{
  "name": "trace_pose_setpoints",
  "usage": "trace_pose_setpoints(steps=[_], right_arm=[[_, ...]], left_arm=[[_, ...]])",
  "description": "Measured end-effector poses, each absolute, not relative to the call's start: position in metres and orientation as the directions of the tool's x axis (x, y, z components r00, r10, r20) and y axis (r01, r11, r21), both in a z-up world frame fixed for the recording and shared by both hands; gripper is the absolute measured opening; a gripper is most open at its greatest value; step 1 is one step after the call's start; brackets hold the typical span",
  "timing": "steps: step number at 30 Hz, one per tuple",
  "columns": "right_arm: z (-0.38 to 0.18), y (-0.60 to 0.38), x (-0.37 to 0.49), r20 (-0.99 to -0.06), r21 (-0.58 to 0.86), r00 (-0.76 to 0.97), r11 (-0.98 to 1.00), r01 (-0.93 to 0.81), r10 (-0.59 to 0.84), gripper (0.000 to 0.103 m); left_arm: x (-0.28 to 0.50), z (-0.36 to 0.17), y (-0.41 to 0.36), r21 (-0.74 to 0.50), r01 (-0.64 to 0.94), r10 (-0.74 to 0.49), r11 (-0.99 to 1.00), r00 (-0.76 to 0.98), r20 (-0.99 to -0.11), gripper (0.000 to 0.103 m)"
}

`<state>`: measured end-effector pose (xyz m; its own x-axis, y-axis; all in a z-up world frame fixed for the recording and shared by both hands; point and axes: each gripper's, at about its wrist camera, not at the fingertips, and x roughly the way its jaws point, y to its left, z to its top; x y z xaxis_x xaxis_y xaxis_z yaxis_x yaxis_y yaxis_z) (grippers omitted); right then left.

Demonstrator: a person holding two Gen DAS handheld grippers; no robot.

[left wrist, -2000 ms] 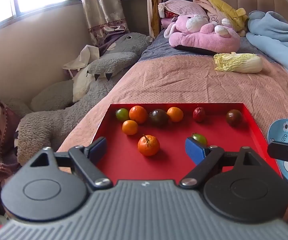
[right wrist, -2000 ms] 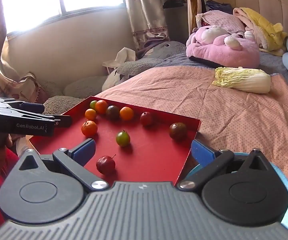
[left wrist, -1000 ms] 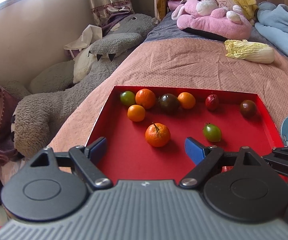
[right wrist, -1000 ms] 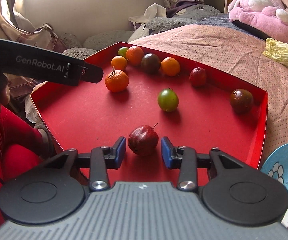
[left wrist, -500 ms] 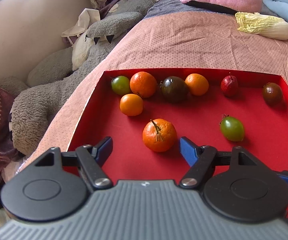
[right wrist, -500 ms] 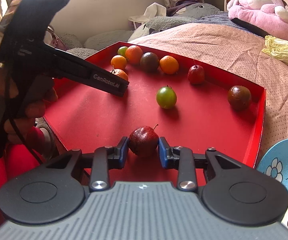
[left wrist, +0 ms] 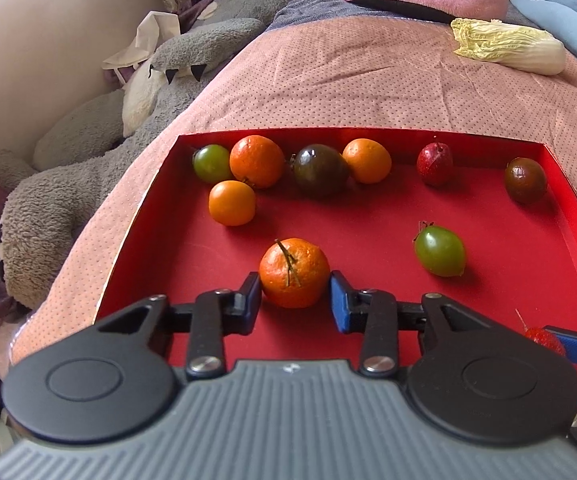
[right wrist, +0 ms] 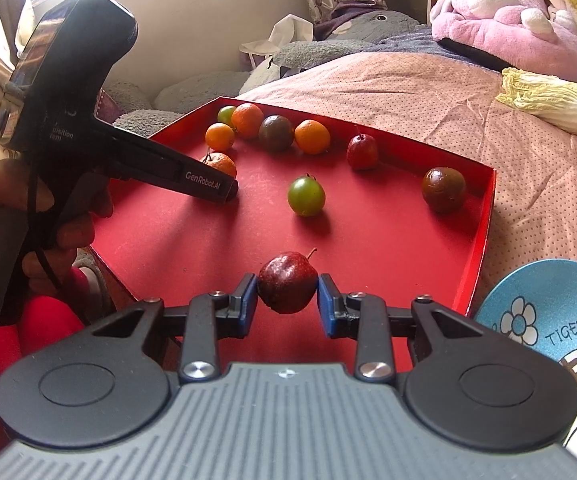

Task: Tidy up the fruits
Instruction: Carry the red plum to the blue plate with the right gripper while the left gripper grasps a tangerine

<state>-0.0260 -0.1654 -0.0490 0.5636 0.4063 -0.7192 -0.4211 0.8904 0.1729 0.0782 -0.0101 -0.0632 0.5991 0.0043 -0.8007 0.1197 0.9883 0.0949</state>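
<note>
Red tray (left wrist: 560, 216): tangerine (left wrist: 294, 273) between jaws.

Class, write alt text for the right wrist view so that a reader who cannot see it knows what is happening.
The right gripper has its blue jaws closed on a dark red apple at the near edge of a red tray. Farther back, the left gripper reaches toward an orange, with other fruit scattered behind.
</note>
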Motion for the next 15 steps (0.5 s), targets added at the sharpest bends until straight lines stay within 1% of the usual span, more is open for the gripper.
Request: trace_pose_setpoints(steps=[3,15], right_arm=[[-0.044,-0.168,-0.031,-0.714,0.168,0.573,0.893,-0.417,0.402,0.037],[-0.031,-0.179,-0.048,-0.69,0.178,0.601,0.9,-0.398,0.402,0.037]], left_arm=[[0.074,-0.059,-0.012,0.111,0.124,0.013,0.986,0.609,-0.793,0.04],[0.056,-0.04,-0.019,0.085,0.094,0.005,0.992,0.642,-0.767,0.04]])
